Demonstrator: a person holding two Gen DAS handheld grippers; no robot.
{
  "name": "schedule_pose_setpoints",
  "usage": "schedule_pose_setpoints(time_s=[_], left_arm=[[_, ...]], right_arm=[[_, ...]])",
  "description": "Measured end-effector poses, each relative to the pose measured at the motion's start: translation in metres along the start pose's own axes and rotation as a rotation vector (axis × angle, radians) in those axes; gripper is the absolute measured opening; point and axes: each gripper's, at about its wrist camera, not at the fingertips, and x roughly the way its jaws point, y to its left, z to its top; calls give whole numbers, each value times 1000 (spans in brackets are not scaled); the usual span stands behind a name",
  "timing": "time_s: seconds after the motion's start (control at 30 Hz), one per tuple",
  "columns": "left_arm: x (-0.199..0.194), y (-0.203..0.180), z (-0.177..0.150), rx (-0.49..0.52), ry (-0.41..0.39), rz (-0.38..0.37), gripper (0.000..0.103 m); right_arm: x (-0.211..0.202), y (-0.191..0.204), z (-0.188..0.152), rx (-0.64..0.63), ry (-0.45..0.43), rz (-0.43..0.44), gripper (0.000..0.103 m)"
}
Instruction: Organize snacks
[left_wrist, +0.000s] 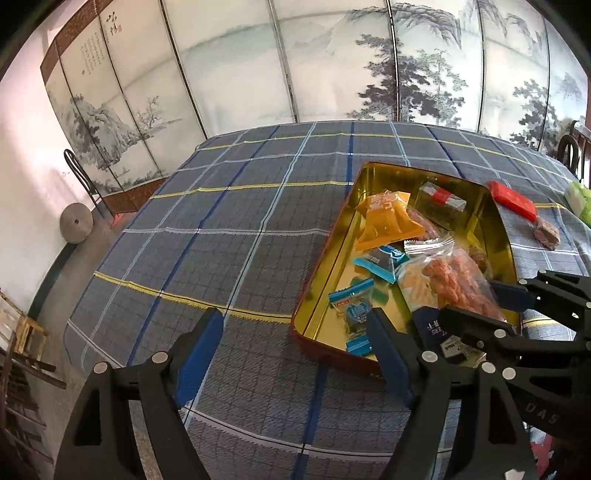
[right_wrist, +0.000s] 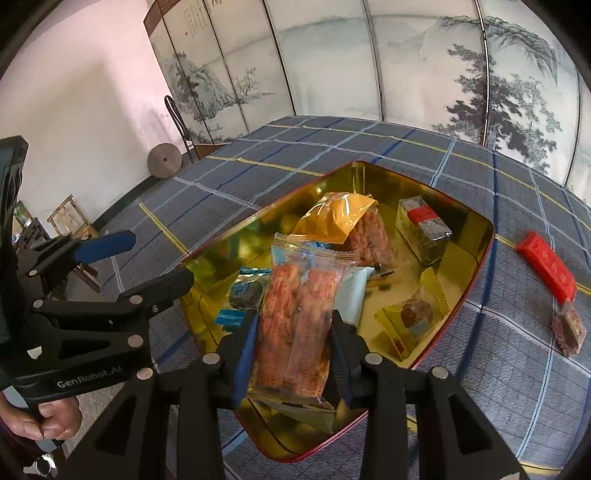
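Gold-lined inside and red outside, a rectangular tin (right_wrist: 476, 236) sits open on a table under a blue-grey plaid tablecloth (left_wrist: 229, 229) with yellow and pale blue lines. At its far end lie an orange snack bag (right_wrist: 334, 218), over a clear pack of reddish fried pieces, and to the right a clear-wrapped dark block with a red label (right_wrist: 423, 229). Near the tin's right wall rests a yellow-edged packet holding a round brown sweet (right_wrist: 415, 314). Small blue-wrapped candies (left_wrist: 351, 301) gather along the left side, with a dark wrapper edged in blue (left_wrist: 380, 260) just beyond them.

The right gripper (right_wrist: 295, 332) hangs over the near end of the tin, its jaws closed on a clear packet of orange crackers (right_wrist: 295, 317), which stands up between the fingers above the other snacks. The left gripper (left_wrist: 295, 336) is at the tin's near left corner with its jaws spread wide and nothing between them; one blue pad is over the cloth, the other over the tin's near corner. A hand (right_wrist: 48, 421) grips its handle.

Outside the tin, on the cloth to the right, lie a red packet (right_wrist: 546, 266) and, just nearer, a small clear-wrapped brown bar (right_wrist: 569, 328). A painted folding screen (left_wrist: 332, 66) stands behind the table
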Motion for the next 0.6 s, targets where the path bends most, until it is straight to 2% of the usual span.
schedule_pose_setpoints(time_s=[0.6], left_arm=[[4,7,-1,-12,8,2,78]], right_arm=[[8,2,-1,3,17,1,37]])
